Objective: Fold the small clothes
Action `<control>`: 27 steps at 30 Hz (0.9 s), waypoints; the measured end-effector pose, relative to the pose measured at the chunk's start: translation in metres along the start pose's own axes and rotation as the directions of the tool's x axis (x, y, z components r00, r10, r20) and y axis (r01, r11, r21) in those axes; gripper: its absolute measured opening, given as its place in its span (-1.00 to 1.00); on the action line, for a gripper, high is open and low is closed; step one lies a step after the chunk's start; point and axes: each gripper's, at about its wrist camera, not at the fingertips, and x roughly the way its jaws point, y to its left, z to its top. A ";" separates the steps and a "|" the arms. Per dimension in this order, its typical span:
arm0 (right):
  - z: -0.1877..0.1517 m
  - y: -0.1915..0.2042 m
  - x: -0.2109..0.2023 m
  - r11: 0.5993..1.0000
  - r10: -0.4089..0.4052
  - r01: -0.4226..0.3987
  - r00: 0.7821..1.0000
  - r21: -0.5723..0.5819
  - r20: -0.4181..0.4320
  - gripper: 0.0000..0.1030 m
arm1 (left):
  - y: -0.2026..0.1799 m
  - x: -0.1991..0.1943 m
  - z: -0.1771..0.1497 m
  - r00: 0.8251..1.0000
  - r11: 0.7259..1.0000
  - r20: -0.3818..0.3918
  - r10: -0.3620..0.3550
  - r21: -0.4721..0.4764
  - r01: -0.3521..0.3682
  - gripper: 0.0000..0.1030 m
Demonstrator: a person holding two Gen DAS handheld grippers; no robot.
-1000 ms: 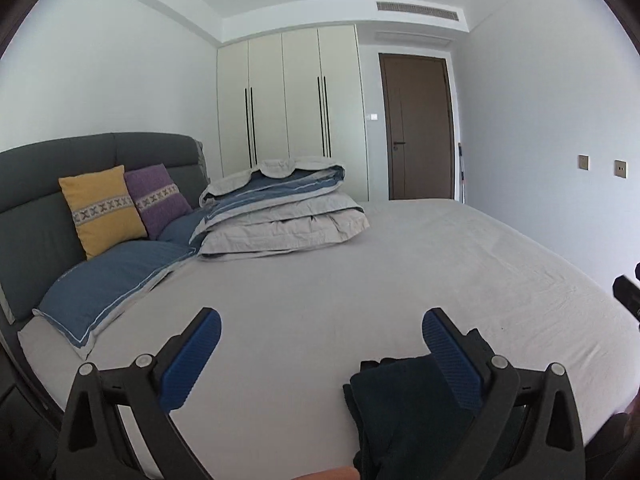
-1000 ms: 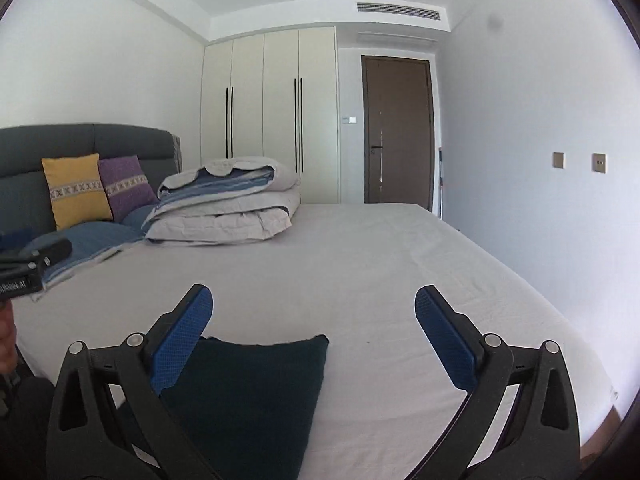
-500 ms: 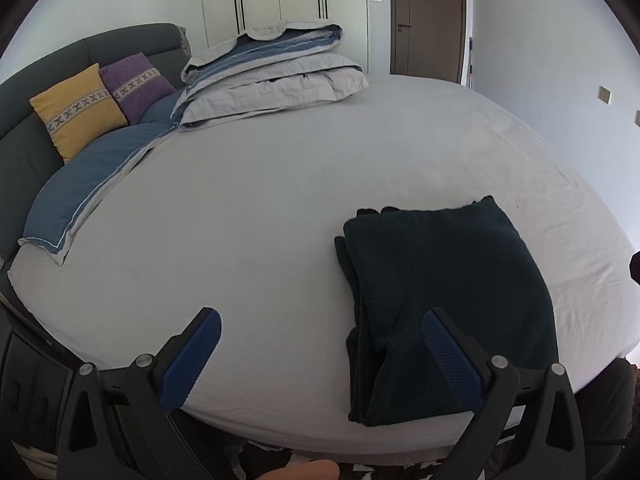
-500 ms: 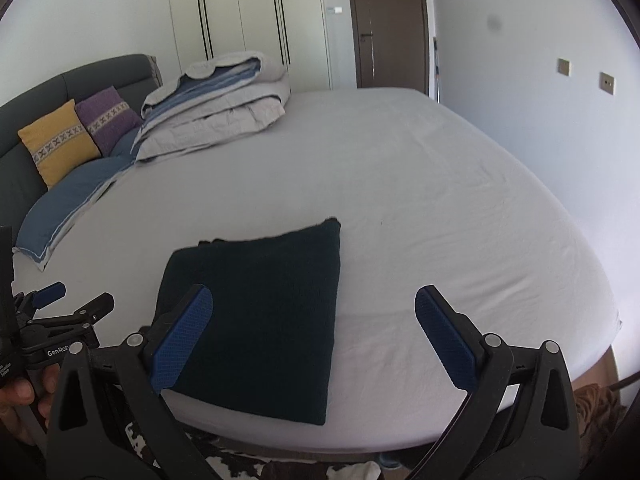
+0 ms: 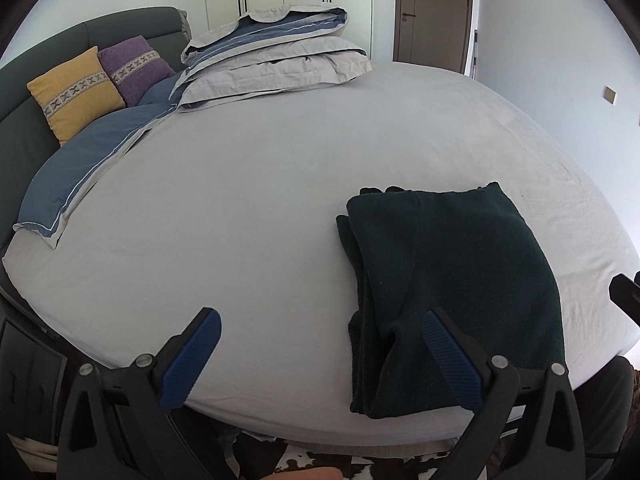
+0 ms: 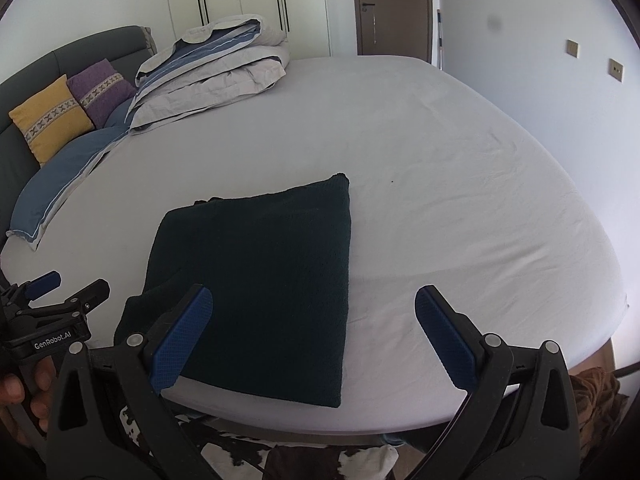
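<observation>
A dark green folded garment (image 5: 460, 280) lies flat near the front edge of the bed (image 5: 260, 208); it also shows in the right wrist view (image 6: 264, 276). My left gripper (image 5: 320, 356) is open and empty, held above the bed's front edge, left of the garment. My right gripper (image 6: 312, 332) is open and empty, above the garment's near right corner. The left gripper also shows at the left edge of the right wrist view (image 6: 66, 286).
A folded grey and blue duvet (image 5: 276, 60) lies at the head of the bed. Yellow (image 5: 74, 92) and purple (image 5: 134, 66) cushions lean on the dark headboard (image 5: 24, 80). A blue pillow (image 5: 84, 176) lies at the left. A cowhide rug (image 6: 280, 460) covers the floor below.
Both grippers have risen and tipped down over the last second, so the whole garment and bed edge came into view. In the last half second they shifted only slightly. Both stay open.
</observation>
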 end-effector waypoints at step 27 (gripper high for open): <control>0.001 0.009 0.022 1.000 0.010 -0.010 0.999 0.000 -0.044 1.00 | -0.004 0.006 -0.003 1.000 1.000 -0.018 -0.010 0.001 0.010 1.00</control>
